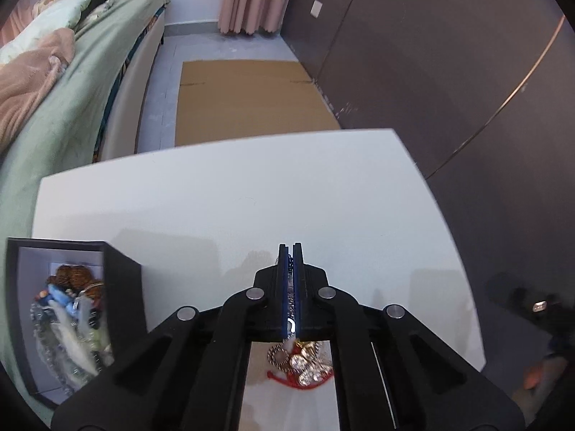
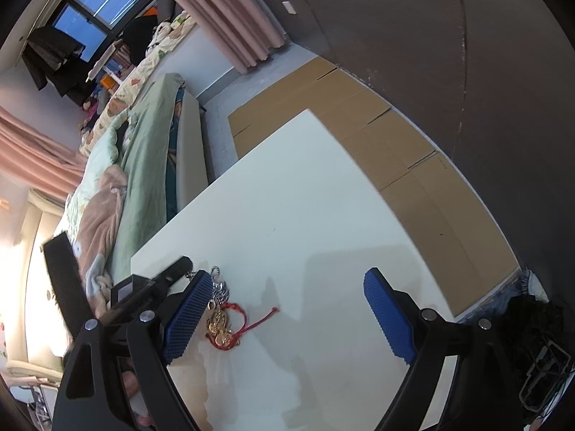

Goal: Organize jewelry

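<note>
A black jewelry box (image 1: 122, 280) stands open at the table's left and holds several beads, chains and bracelets (image 1: 72, 309). My left gripper (image 1: 291, 248) is shut on a silver chain (image 1: 277, 261) that hangs between its blue pads above the white table (image 1: 251, 197). A loose pile of gold pendants on a red cord (image 1: 302, 362) lies on the table under the left gripper. In the right wrist view the same pile (image 2: 222, 323) lies beside the left pad. My right gripper (image 2: 287, 287) is open and empty above the table (image 2: 305, 197).
A bed with green and pink bedding (image 1: 64, 89) runs along the table's left side. Flat cardboard (image 1: 251, 97) covers the floor beyond the table. A dark wall panel (image 1: 449, 54) stands to the right. The other gripper shows at the left in the right wrist view (image 2: 151, 287).
</note>
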Demonstrator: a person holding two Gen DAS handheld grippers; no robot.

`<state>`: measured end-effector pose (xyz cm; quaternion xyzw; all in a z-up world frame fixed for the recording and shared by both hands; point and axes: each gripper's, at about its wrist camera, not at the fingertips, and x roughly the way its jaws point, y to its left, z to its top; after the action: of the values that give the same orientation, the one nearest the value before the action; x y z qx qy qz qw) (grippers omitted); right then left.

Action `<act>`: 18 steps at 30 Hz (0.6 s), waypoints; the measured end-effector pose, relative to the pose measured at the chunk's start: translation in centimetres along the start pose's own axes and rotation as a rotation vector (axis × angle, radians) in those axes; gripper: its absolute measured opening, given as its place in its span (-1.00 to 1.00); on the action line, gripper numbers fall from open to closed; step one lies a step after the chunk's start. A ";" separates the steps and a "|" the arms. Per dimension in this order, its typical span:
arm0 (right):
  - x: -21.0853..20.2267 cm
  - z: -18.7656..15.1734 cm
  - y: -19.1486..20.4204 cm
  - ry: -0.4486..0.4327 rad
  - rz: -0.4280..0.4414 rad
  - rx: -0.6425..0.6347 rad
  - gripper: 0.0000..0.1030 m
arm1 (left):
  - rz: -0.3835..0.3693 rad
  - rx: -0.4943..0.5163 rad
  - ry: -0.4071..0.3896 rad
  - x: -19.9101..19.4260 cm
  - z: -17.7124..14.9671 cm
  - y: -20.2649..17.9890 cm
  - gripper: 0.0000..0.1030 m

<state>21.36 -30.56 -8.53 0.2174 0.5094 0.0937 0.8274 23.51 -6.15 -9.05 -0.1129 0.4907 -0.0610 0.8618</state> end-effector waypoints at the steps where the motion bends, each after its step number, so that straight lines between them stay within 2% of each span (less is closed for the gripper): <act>1: 0.1 -0.2 0.2 0.003 0.002 -0.004 0.64 | -0.003 0.002 -0.010 -0.5 0.0 -0.1 -0.93; 9: 0.5 -1.4 1.6 0.020 0.012 -0.041 0.64 | -0.046 -0.008 -0.075 -4.2 0.1 0.0 -0.93; 18: 1.6 -2.5 2.9 0.063 0.032 -0.093 0.60 | -0.056 0.036 -0.213 -11.1 0.7 -1.3 -0.94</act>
<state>20.06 -26.72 -9.45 0.1836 0.5268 0.1374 0.8184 18.39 -4.94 0.89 -0.1169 0.3917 -0.0814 0.9090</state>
